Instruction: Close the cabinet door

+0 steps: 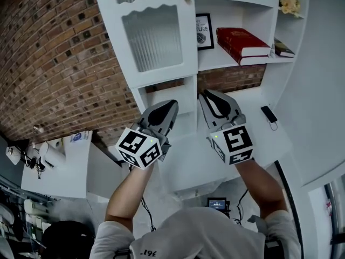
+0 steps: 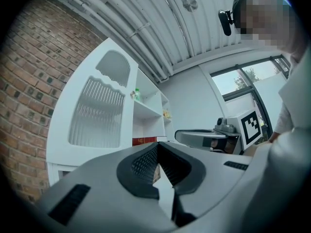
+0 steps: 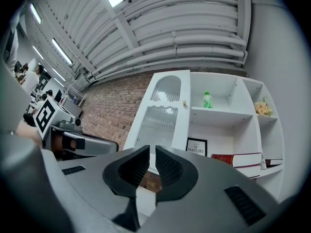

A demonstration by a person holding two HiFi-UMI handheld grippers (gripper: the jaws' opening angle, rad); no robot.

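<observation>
Beyond the left gripper (image 1: 171,104) (jaws together) stands the cabinet door (image 1: 153,36) — apart.

Both forearms reached forward side by side, the left forearm (image 1: 129,190) bare to a short sleeve, the right forearm (image 1: 264,185) likewise. The left gripper (image 1: 171,104) pointed ahead and a touch upward, its marker cube (image 1: 139,147) tilted over toward the left. Its jaws were pressed together at the tips, nothing between them. The right gripper (image 1: 207,93) sat just beside it, well level with it, its marker cube (image 1: 232,143) facing up. Its jaws stood a narrow slit apart, holding nothing.
</observation>
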